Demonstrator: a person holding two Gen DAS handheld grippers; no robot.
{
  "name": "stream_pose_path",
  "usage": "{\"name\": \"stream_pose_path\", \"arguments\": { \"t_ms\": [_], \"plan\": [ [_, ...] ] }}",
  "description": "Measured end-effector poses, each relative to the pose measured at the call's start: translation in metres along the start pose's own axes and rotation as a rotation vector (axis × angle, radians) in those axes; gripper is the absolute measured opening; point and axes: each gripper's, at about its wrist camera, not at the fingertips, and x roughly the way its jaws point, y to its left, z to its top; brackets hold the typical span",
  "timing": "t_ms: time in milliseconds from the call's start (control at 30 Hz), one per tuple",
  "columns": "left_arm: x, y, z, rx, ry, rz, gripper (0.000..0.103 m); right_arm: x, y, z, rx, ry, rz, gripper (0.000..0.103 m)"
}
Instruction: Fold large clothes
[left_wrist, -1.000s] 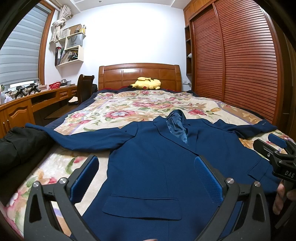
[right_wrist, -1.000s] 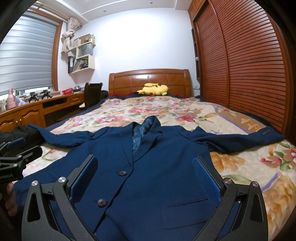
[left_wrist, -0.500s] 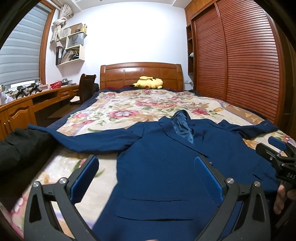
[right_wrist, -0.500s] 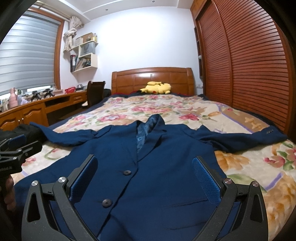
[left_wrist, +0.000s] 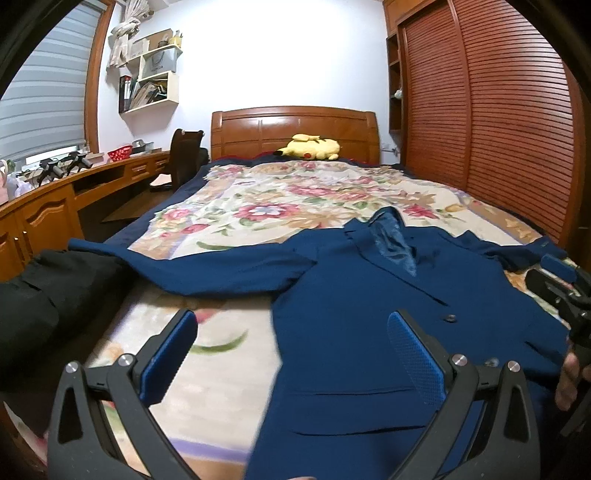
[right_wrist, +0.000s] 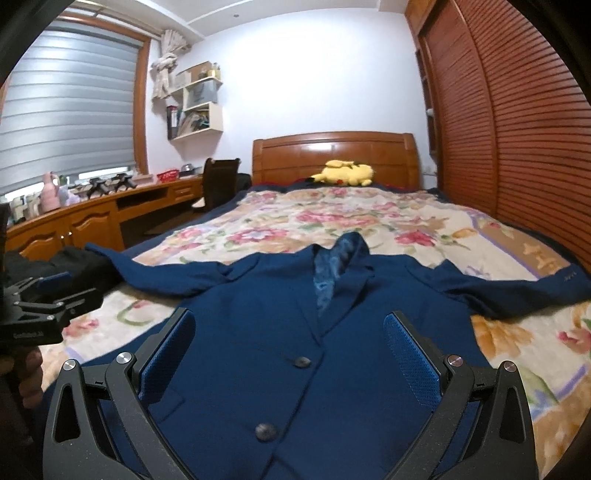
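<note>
A navy blue suit jacket (left_wrist: 369, 314) lies face up and spread flat on the floral bedspread (left_wrist: 288, 195), both sleeves stretched out sideways. It also fills the right wrist view (right_wrist: 295, 332), buttons down its middle. My left gripper (left_wrist: 291, 350) is open and empty, hovering above the jacket's left edge and the bare bedspread. My right gripper (right_wrist: 288, 350) is open and empty above the jacket's buttoned front. Each gripper shows at the edge of the other's view: the right gripper (left_wrist: 557, 284) and the left gripper (right_wrist: 40, 299).
A black garment (left_wrist: 44, 295) lies at the bed's left edge by the left sleeve end. A yellow plush toy (left_wrist: 310, 147) sits by the wooden headboard (left_wrist: 295, 129). A wooden desk (left_wrist: 48, 206) and chair run along the left, a slatted wardrobe (left_wrist: 498, 129) along the right.
My left gripper has moved left, from over the jacket's pocket to its left edge and the bedspread. My right gripper has shifted left toward the jacket's buttons. Both stay open.
</note>
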Motion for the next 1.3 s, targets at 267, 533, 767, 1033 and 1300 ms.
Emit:
{"name": "stream_pose_path", "arguments": {
  "t_ms": [267,533,767,1033,1300],
  "plan": [
    [0.026,0.042,0.014,-0.016,0.054,0.050,0.103,0.016,0.022,0.016,-0.057,0.010,0.023,0.103],
    [0.068,0.079,0.021,-0.046,0.132,0.071,0.103,0.047,0.035,0.033,-0.079,0.024,0.052,0.103],
    [0.106,0.112,0.020,-0.081,0.198,0.103,0.099,0.076,0.044,0.026,-0.107,0.068,0.108,0.103],
    [0.150,0.145,0.023,-0.129,0.275,0.117,0.084,0.099,0.050,0.016,-0.115,0.140,0.179,0.103],
    [0.189,0.159,0.026,-0.139,0.321,0.177,0.083,0.105,0.046,0.013,-0.109,0.173,0.200,0.103]
  ]
}}
